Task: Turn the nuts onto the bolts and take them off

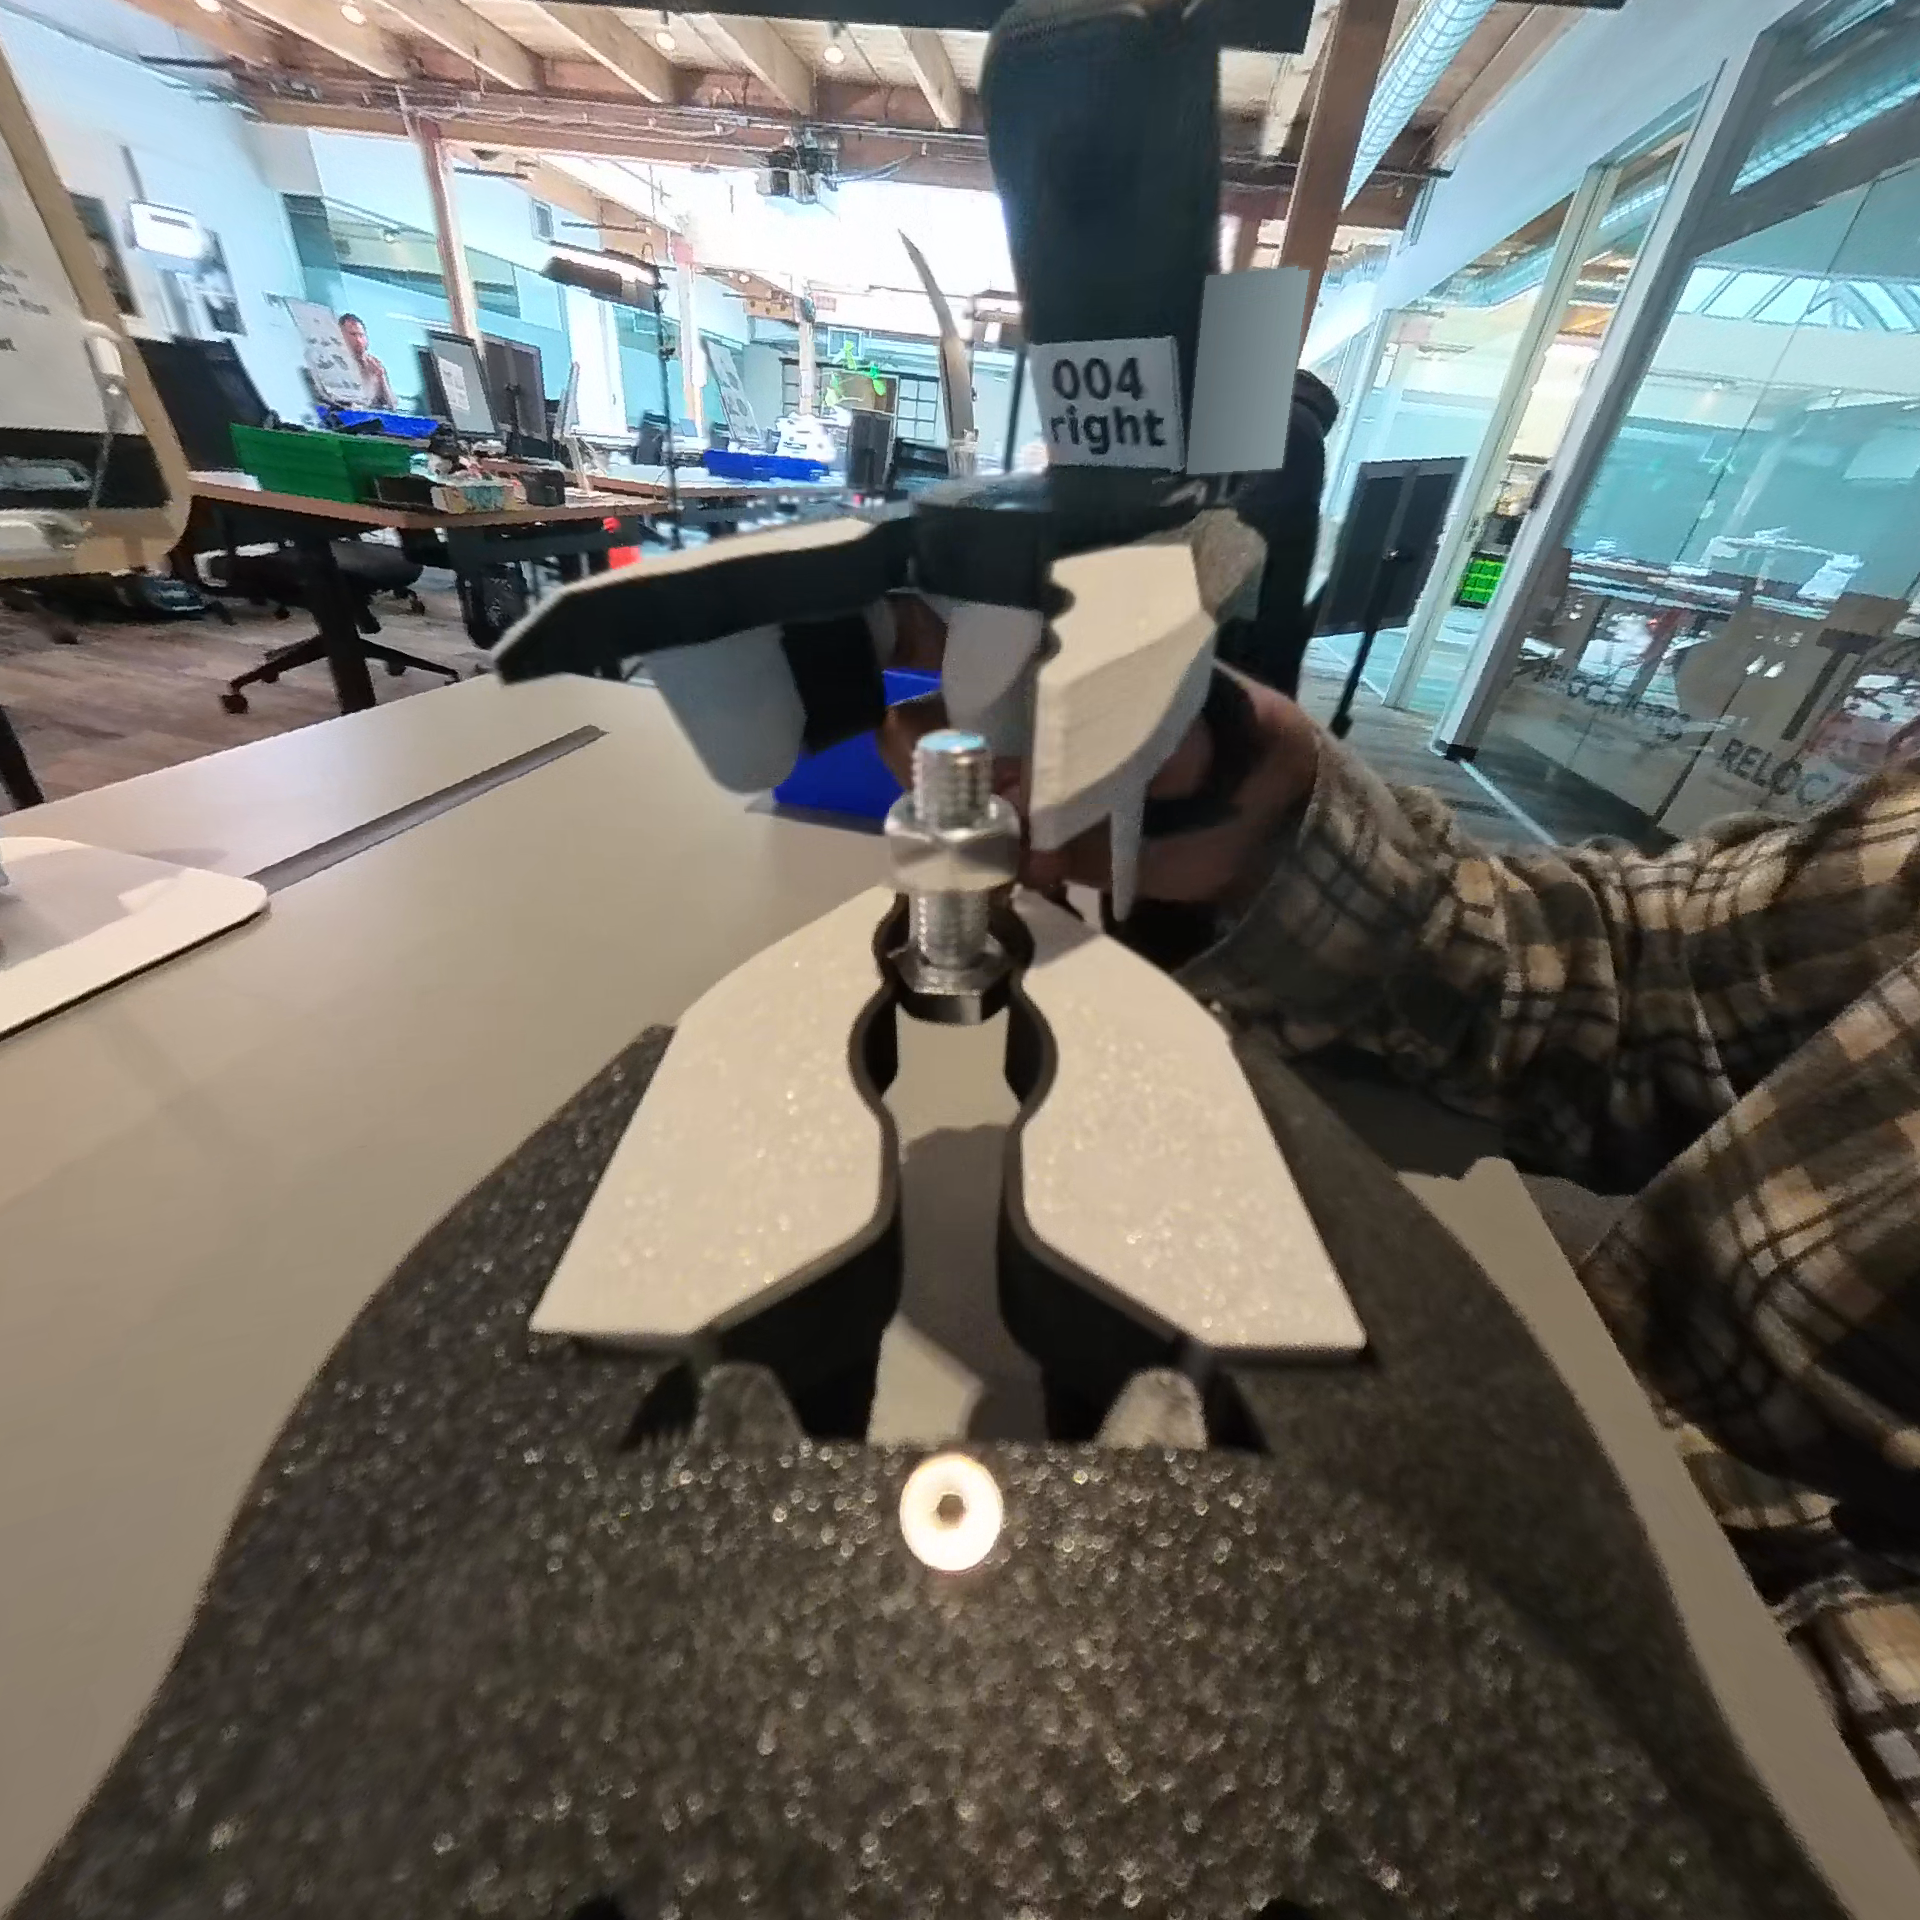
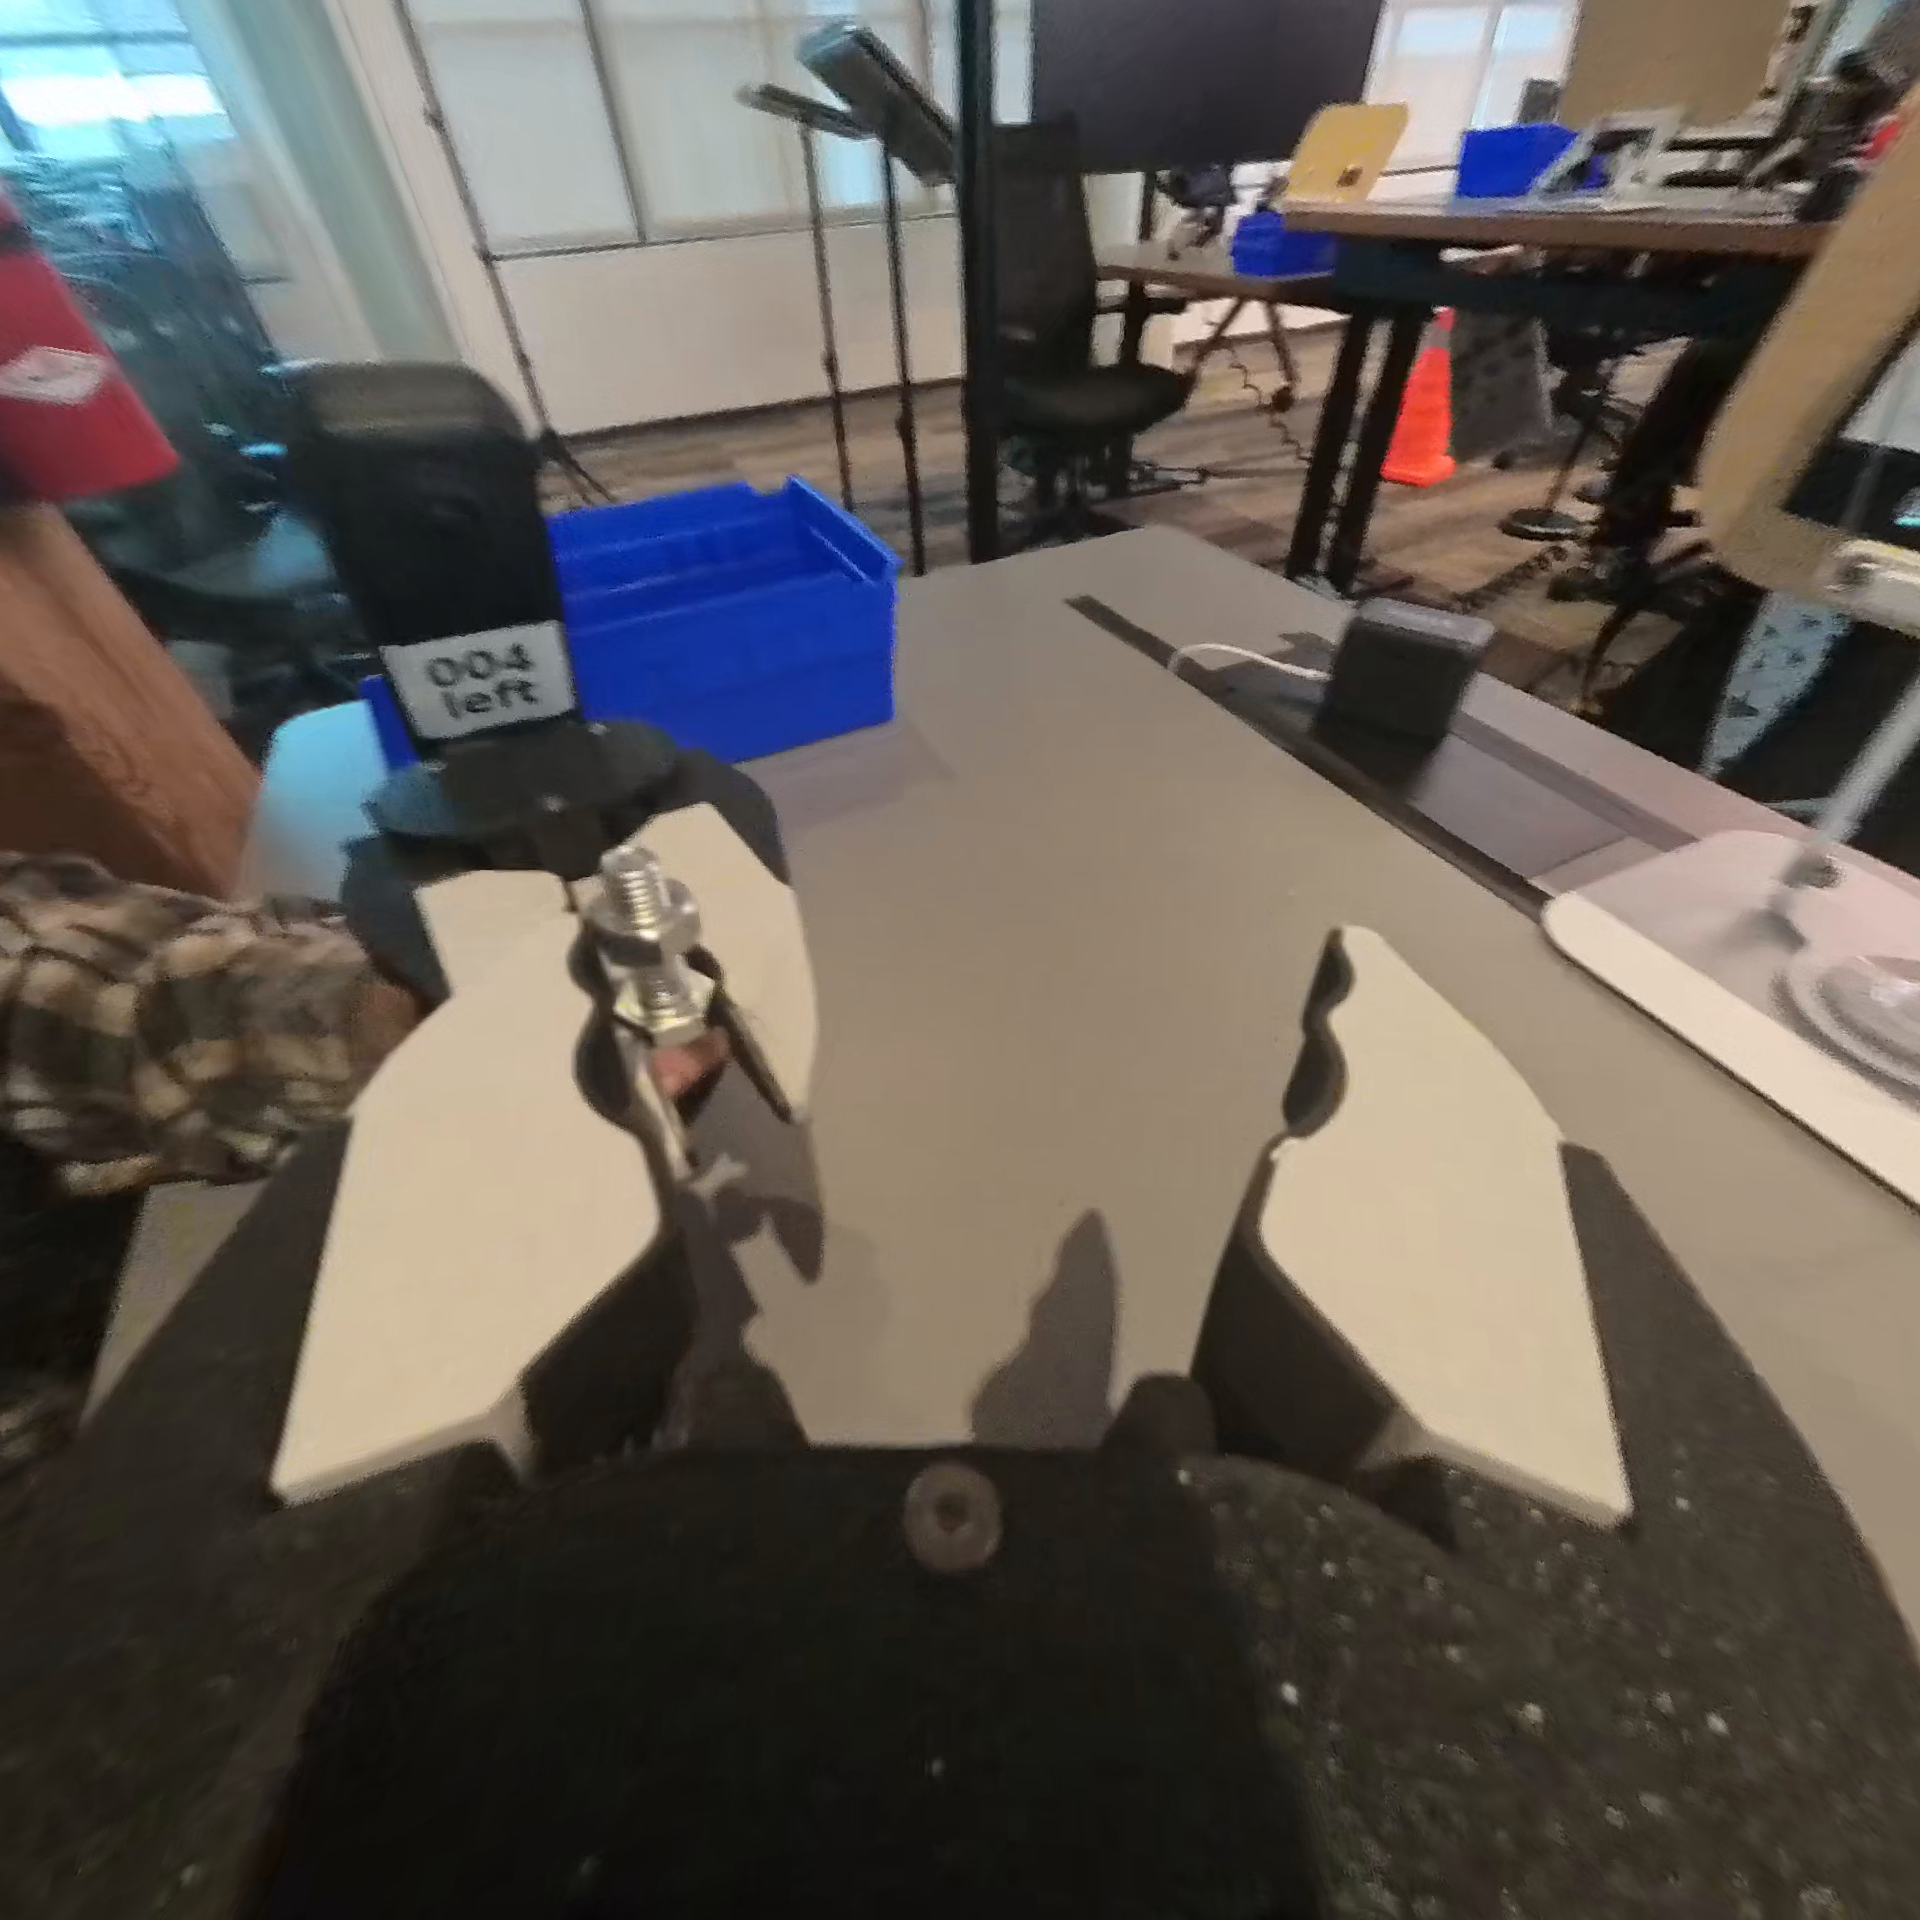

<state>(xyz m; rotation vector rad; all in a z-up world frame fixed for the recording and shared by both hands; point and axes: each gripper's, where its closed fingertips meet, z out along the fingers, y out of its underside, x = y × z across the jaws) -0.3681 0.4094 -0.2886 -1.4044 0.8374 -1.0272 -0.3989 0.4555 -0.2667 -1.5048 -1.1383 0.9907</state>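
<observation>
- My left gripper [image 1: 948, 971] has its jaws pinched on the hex head of the bolt [image 1: 949, 914], so the threaded shank stands upright and cannot spin while the nut is worked.
- The nut [image 1: 951, 840] sits partway down the bolt's thread, with a few turns of thread bare above it and a short stretch below, clear of the head.
- My right gripper [image 2: 1023, 1049] has its jaws spread wide and pinches nothing; in the left wrist view it hangs above and just behind the bolt, fingers pointing down.
- I judge it is between turns: opened to re-seat on the nut's flats, though I cannot tell whether the nut is going on or coming off.
- The bolt is held above the grey counter [image 2: 1039, 831], which leaves room for the right jaws to come around the nut.
- A blue bin [image 2: 727, 613] stands farther back on the counter, well apart from the work.
</observation>
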